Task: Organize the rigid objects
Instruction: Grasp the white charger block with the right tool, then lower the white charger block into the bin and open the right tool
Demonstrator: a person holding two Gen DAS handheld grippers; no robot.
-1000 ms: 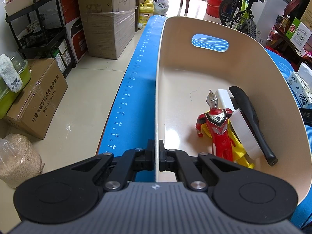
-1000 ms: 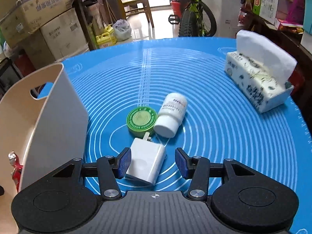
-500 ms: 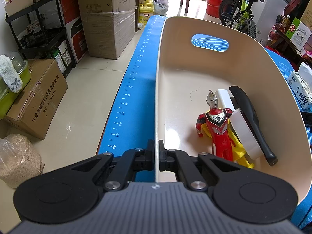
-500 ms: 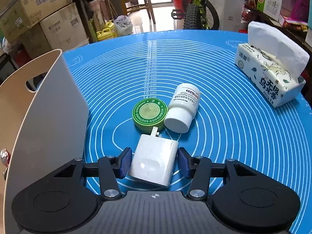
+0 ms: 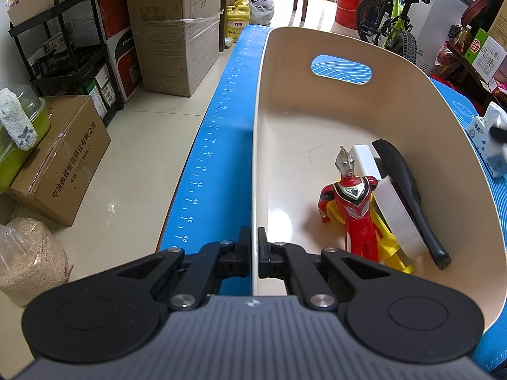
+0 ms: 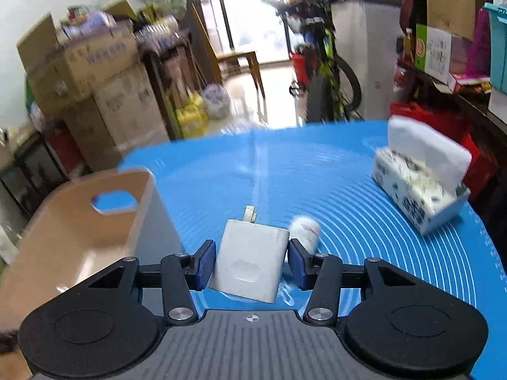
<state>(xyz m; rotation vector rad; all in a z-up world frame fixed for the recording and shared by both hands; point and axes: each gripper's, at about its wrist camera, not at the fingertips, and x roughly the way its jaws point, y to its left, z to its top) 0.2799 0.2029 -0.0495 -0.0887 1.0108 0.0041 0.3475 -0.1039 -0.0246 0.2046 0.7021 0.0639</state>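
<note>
My left gripper (image 5: 254, 251) is shut on the near rim of the beige bin (image 5: 412, 101), which rests on the blue mat (image 5: 221, 133). Inside lie a red toy figure (image 5: 351, 202), a black handled tool (image 5: 408, 196) and white boxes (image 5: 396, 215). My right gripper (image 6: 250, 262) is shut on a white charger (image 6: 250, 262) and holds it above the mat (image 6: 348, 190), right of the bin (image 6: 79, 228). A white pill bottle (image 6: 305, 229) lies on the mat just behind the charger. The green tin is hidden.
A tissue pack (image 6: 421, 183) stands at the mat's right side. Cardboard boxes (image 5: 171, 28), a black shelf rack (image 5: 73, 47) and a sack (image 5: 25, 259) stand on the floor left of the table. A bicycle (image 5: 393, 22) stands beyond the table.
My right gripper closed on the charger and lifted it off the mat, tilting the view up. The left gripper and the bin have not moved.
</note>
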